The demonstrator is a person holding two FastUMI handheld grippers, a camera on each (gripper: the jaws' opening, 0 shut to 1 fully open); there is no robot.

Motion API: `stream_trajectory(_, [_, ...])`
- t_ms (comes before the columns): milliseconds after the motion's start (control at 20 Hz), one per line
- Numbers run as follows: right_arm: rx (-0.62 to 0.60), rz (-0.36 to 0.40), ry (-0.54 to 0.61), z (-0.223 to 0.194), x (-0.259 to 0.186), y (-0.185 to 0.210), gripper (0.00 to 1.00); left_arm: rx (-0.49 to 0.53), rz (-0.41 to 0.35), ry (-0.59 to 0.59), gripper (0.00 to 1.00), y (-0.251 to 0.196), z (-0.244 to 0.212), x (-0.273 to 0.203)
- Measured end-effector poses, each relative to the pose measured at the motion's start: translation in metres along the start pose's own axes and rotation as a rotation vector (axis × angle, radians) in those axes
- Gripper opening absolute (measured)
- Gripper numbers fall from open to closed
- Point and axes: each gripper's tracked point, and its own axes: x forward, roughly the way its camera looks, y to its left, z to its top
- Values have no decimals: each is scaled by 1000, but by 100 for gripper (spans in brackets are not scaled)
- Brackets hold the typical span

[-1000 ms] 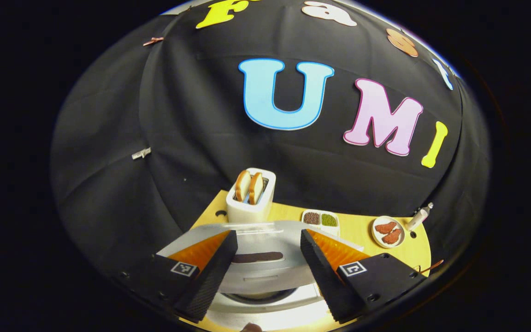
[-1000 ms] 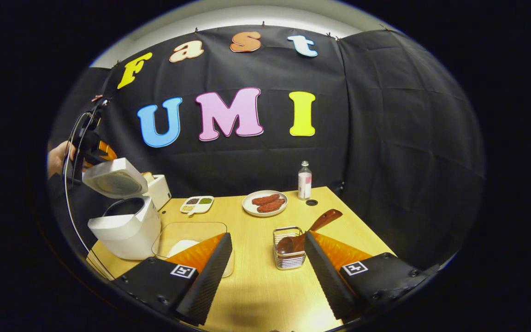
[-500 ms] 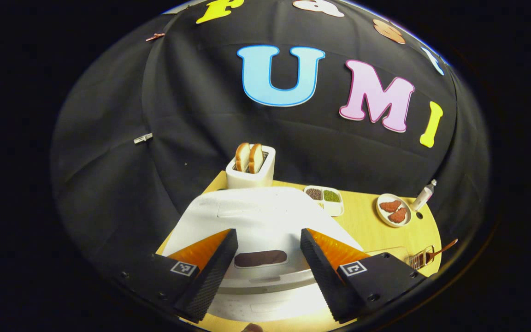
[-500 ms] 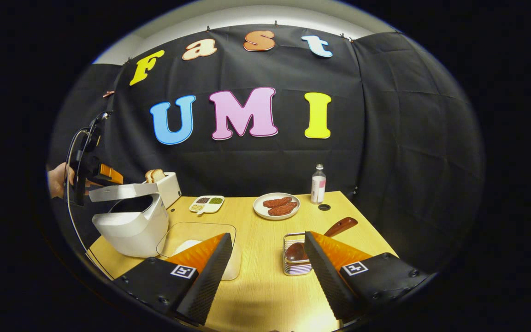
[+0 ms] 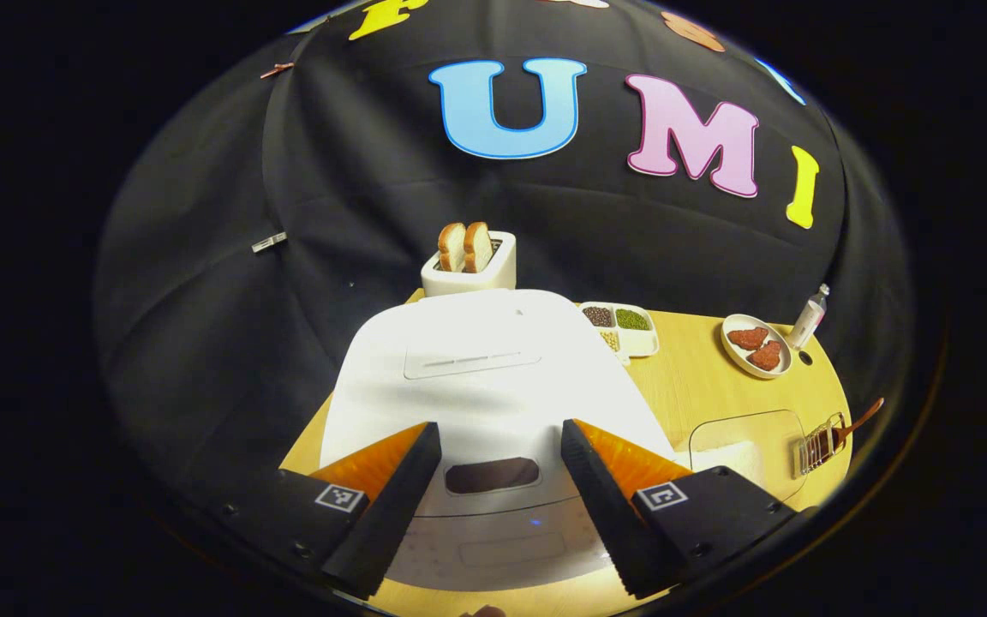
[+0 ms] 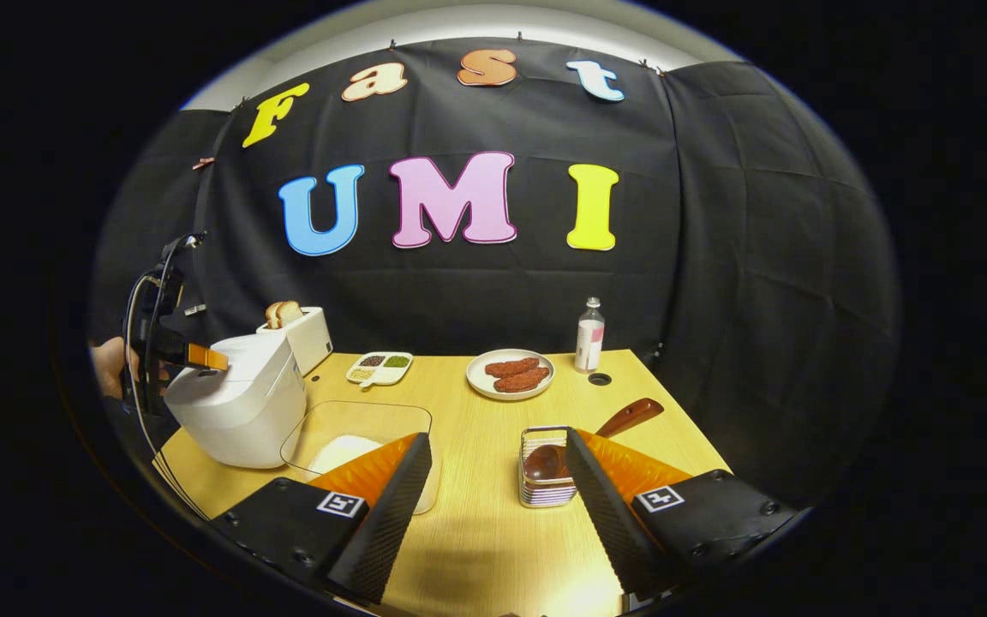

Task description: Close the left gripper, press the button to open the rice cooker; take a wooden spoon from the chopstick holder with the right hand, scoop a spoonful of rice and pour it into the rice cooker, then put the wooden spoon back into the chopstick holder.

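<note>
two grippers gape empty; rice cooker (image 5: 476, 386) lid down under left gripper (image 5: 500, 506); wooden spoon (image 6: 583, 437) in chopstick holder (image 6: 545, 471) ahead of right gripper (image 6: 498, 514); any button press wants closed fingers, squarely.

You are in a small booth with a black cloth wall (image 6: 716, 257) all around. Little clips (image 5: 269, 243) hold the cloth up. Above the cloth, far off, you can see a strip of pale wall (image 6: 476, 21). In front of you is a light wooden table (image 6: 476, 514). It has a small round hole (image 6: 600, 378) on the far right. Bright light shines on the table near you.
</note>
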Motion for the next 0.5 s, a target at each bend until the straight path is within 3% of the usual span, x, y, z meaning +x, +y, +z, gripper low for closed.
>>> stream_trajectory(500, [4,34,17,-3,0,15,98,18,5,-87,100,-9,1,-12])
